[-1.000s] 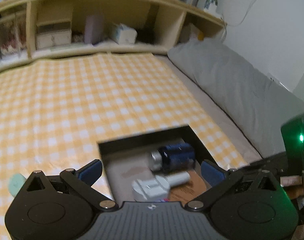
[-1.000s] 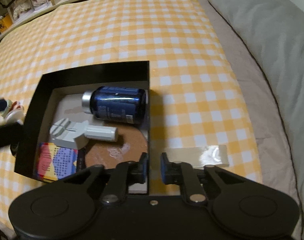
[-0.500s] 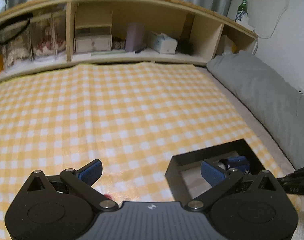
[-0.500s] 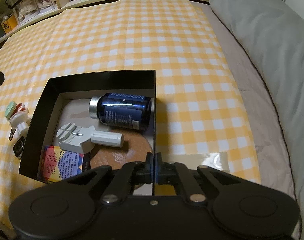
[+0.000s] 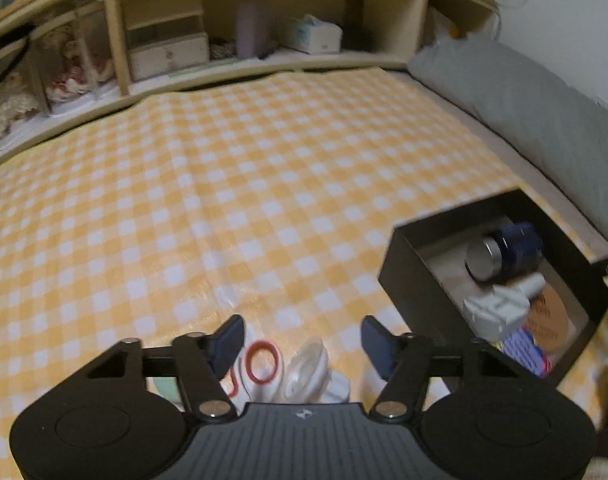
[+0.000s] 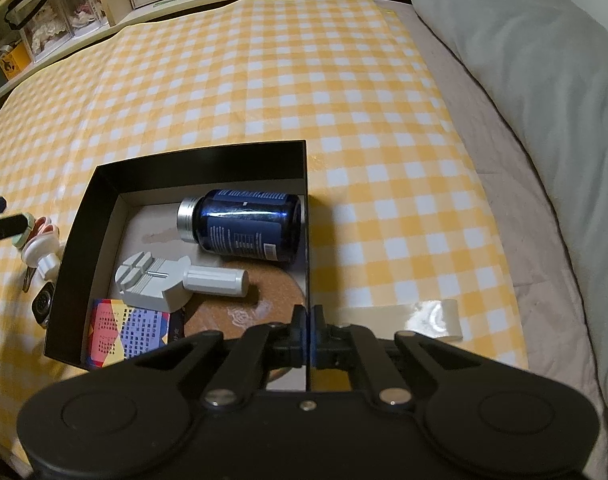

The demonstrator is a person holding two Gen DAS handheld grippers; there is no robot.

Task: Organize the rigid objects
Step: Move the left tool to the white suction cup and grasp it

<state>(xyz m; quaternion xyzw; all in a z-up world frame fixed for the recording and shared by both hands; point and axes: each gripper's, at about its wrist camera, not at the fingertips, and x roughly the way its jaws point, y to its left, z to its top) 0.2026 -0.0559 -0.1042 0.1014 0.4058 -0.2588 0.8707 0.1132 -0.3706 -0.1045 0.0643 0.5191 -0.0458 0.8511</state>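
A black open box (image 6: 207, 162) lies on the checked cloth; it also shows in the left wrist view (image 5: 408, 272). It holds a blue bottle (image 6: 247, 230), a white watch tool (image 6: 159, 280), a colourful card pack (image 6: 127, 328) and a cork disc (image 6: 259, 304). My right gripper (image 6: 308, 316) is shut on the box's right wall. My left gripper (image 5: 299, 340) is open just above a white plastic piece (image 5: 308, 364) with red rings (image 5: 261, 362), left of the box. These small items also show in the right wrist view (image 6: 41, 246), with a dark key fob (image 6: 41, 304).
A grey pillow (image 6: 544, 80) runs along the right side. A wooden shelf (image 5: 239, 40) with boxes and jars stands at the far edge. A strip of clear tape (image 6: 428, 316) lies on the cloth right of the box.
My right gripper has closed on the box's right wall. My left gripper has left the box and swung left, and now hovers low over the white piece with red rings.
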